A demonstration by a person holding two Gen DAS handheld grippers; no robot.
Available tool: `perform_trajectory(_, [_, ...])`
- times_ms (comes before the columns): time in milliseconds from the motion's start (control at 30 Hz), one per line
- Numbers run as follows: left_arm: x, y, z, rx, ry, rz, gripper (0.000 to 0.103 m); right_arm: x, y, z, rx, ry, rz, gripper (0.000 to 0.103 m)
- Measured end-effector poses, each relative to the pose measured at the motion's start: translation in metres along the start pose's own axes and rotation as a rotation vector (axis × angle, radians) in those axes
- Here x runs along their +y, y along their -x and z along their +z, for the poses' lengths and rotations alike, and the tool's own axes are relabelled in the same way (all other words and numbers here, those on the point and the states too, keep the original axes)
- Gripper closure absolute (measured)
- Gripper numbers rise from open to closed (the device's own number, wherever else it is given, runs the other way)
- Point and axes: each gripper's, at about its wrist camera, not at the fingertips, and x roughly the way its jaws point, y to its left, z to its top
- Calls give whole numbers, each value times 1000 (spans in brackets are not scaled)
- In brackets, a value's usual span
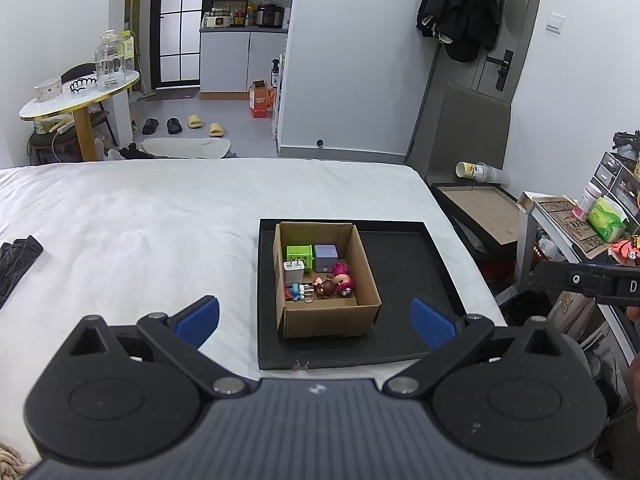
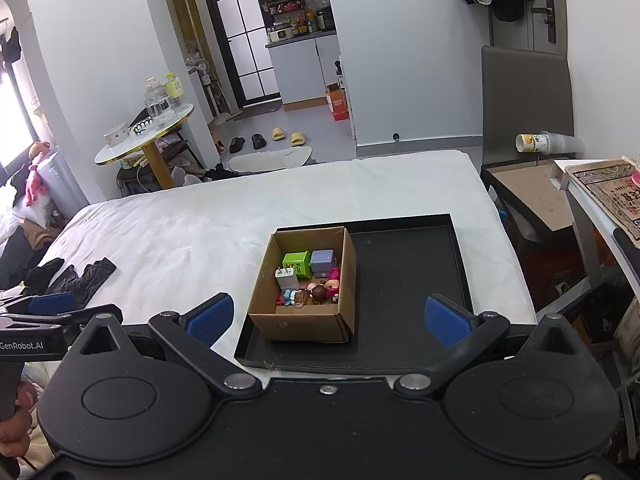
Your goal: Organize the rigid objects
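An open cardboard box (image 1: 362, 276) (image 2: 344, 304) stands on the left part of a black tray (image 1: 404, 272) (image 2: 404, 276) on the white bed. Inside it lie a green cube (image 1: 300, 256) (image 2: 297, 263), a lilac cube (image 1: 325, 257) (image 2: 322, 261), a white charger plug (image 1: 293, 272) (image 2: 286, 279) and small toy figures (image 1: 334, 282) (image 2: 316, 294). My left gripper (image 1: 316, 322) is open and empty, just short of the box. My right gripper (image 2: 330, 320) is open and empty, just short of the box.
The white bed (image 1: 140, 232) (image 2: 180, 232) carries dark clothes at its left (image 1: 16, 260) (image 2: 80, 276). A side table with a bottle, a tissue pack and boxes stands right (image 1: 592, 216). The right gripper's body shows at the left view's right edge (image 1: 600, 280).
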Motion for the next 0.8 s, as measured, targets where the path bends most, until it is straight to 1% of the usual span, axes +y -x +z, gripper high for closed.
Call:
perform_trajectory(233, [1, -1, -2, 8, 5, -11, 1, 1, 2, 1, 2, 1, 9, 0])
perform_trajectory(800, [1, -3, -3, 9, 4, -6, 1, 5, 1, 1, 13, 14, 13, 0])
